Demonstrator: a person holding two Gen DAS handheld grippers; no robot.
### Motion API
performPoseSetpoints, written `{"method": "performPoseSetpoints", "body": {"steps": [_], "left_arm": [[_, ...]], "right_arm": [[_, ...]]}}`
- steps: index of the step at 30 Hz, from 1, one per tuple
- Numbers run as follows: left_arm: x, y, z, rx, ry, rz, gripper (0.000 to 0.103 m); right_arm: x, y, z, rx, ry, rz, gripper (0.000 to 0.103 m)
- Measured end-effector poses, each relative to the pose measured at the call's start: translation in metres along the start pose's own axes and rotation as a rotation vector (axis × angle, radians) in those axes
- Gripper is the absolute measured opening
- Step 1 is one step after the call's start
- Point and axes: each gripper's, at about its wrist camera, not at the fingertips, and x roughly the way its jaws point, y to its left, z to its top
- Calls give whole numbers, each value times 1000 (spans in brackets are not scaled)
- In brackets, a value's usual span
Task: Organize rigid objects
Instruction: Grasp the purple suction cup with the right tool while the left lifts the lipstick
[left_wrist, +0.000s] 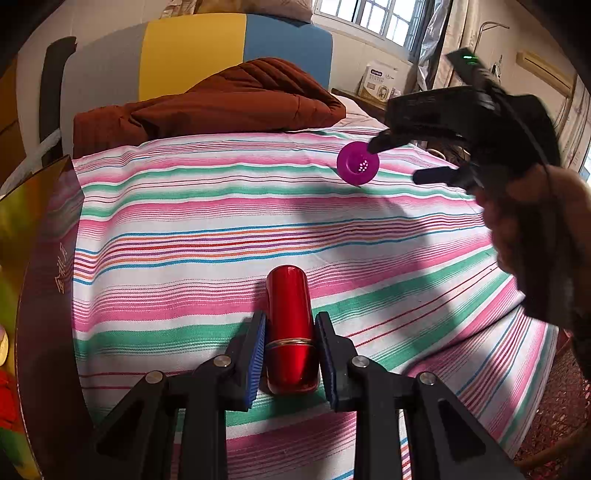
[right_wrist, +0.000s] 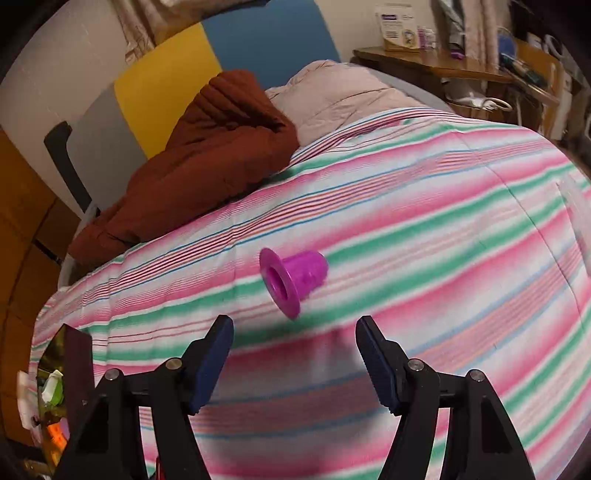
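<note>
Red and glossy, the lipstick-shaped case (left_wrist: 291, 332) is lying on the striped bed sheet (left_wrist: 184, 229), and it is pinched between the blue pads (left_wrist: 258, 354) of the left tool (left_wrist: 290, 354), probably so that it can be carried to the box (left_wrist: 40, 295) at the left edge. The right tool (right_wrist: 293, 362) is spread wide with nothing between its fingers. It is pointed at the purple cup (right_wrist: 291, 278), which is lying on its side just ahead, so a grasp seems to be prepared.

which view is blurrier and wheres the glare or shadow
Right wrist view: striped sheet smeared by motion blur, purple cup soft-edged, right tongs sharp. Left wrist view: sheet crisp, glare streaks on the red tube between the left tongs, a broad shadow crossing the sheet, the other tongs and hand blurred at right. Both bend at the fisheye edges.
</note>
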Motion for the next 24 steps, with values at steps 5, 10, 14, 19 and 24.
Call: {"method": "performPoseSetpoints", "body": {"steps": [5, 10, 14, 19, 24], "left_arm": [[3, -1, -1, 2, -1, 3, 26], [3, -1, -2, 8, -7, 8, 26], [3, -2, -3, 14, -13, 13, 26], [1, 0, -3, 9, -16, 7, 26], [-6, 0, -4, 8, -8, 16, 26]], "right_arm": [[24, 2, 16, -26, -6, -77, 68], [39, 0, 18, -67, 7, -111, 15], [28, 2, 5, -100, 26, -73, 13], [6, 14, -31, -138, 94, -16, 13], [-10, 28, -79, -171, 98, 34, 14]]}}
